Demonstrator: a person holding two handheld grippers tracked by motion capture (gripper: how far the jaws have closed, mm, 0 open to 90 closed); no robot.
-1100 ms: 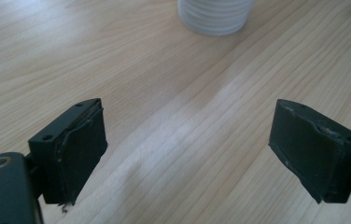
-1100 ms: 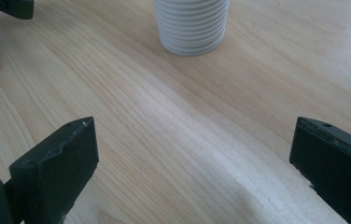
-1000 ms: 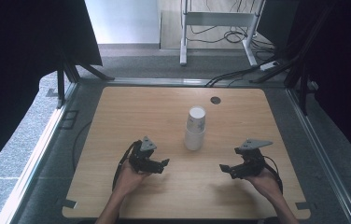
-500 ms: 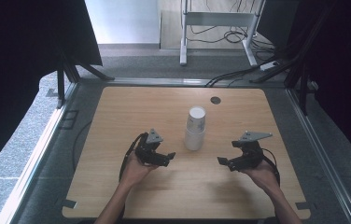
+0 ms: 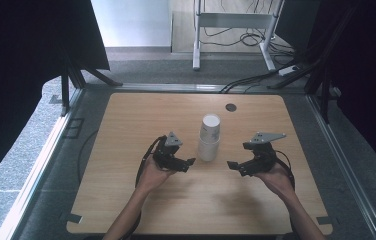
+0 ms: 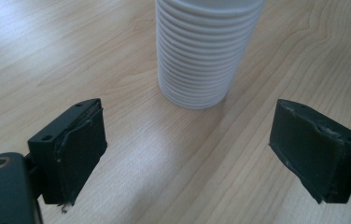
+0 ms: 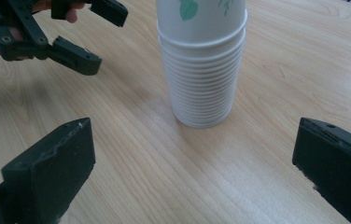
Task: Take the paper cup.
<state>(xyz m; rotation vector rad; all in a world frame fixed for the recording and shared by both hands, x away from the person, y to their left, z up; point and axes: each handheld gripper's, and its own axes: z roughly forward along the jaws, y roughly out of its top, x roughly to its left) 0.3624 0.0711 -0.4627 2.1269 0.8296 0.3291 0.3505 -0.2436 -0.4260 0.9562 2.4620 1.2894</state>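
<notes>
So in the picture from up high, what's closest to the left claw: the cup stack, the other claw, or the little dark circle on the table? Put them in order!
Starting from the left claw:
1. Cup stack, right beside it, toward the table's middle.
2. Right claw, past the cups, on the other side of them.
3. Dark circle, far off near the table's back edge.

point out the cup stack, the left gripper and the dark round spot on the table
cup stack [image 5: 209, 140], high view, on its side wall
left gripper [image 5: 190, 164], high view, midway between its fingertips
dark round spot [image 5: 231, 107], high view, on its centre
</notes>
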